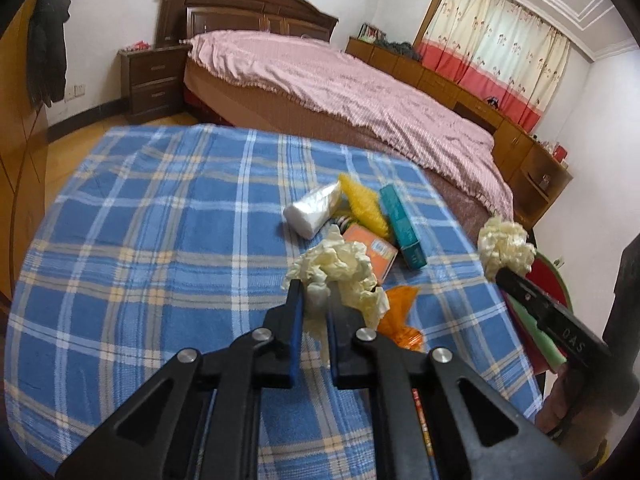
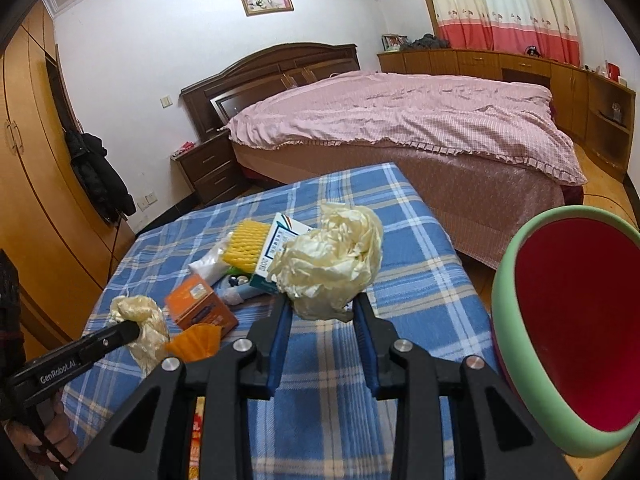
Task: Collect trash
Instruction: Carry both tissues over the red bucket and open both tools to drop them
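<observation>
Crowding table: orange box (image 2: 200,306), teal box (image 1: 402,226), yellow mesh (image 2: 244,250), bin (image 2: 560,436) right.

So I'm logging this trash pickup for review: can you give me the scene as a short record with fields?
left gripper: left gripper shut on a crumpled cream wad
right gripper: right gripper shut on a second cream wad, lifted above the cloth
bin: red bin with green rim at the right edge of the table
surface: blue plaid cloth
left on cloth: orange box, teal box, yellow foam net, white tissue pack, orange wrapper
</observation>
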Demonstrator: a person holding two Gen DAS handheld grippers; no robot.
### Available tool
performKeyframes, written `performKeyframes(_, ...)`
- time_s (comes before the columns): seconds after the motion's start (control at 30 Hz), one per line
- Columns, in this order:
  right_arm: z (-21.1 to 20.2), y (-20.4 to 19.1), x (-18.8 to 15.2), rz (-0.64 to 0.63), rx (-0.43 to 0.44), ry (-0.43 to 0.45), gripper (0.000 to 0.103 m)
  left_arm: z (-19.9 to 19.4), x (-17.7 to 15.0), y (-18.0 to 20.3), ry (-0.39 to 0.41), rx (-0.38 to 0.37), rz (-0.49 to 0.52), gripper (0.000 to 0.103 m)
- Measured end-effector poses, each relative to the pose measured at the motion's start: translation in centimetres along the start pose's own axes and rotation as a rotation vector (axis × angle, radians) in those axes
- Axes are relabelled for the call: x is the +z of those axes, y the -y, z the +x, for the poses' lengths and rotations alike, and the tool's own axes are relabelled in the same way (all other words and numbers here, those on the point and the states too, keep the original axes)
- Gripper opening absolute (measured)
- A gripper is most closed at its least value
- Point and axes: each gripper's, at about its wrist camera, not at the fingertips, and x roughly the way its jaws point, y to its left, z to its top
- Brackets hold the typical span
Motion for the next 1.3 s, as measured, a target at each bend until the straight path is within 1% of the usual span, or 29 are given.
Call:
performKeyframes(0.17, -2.0, 0.0, -0.3, 0.006, 0.002, 0.030, 0.034, -1.9, 0.6, 1.0, 0.052, -0.011, 0.020, 0.010)
performKeyframes(0.33, -3.9, 0.3, -0.6, 0.015, -0.011, 0.061, 0.034, -3.0, 0.8, 2.6, 0.080, -0.028, 0.048, 0.010)
performKeyframes(0.7, -7.5, 2.3, -1.5, 0.052, -0.070, 0.116, 0.034, -3.5, 0.4, 7.2, 0.093, -0.086, 0.123, 0.010)
performKeyframes(0.9, -9.1, 4.1, -1.9, 0.084, -0.118, 0.141, 0.034, -2.8, 0.1, 10.4, 0.089, -0.125, 0.175, 0.010)
performKeyframes(1.0, -9.9, 5.1, -2.1, 0.099, -0.143, 0.151, 0.034, -2.3, -0.2, 12.4, 0.081, -0.148, 0.217, 0.010)
performKeyframes(1.1, -10.6, 6.4, -2.4, 0.121, -0.171, 0.160, 0.034, -1.5, -0.6, 14.3, 0.066, -0.155, 0.255, 0.010)
performKeyframes(1.3, -12.0, 9.0, -2.9, 0.164, -0.232, 0.174, 0.034, 0.3, -1.5, 18.0, 0.027, -0.195, 0.314, 0.010)
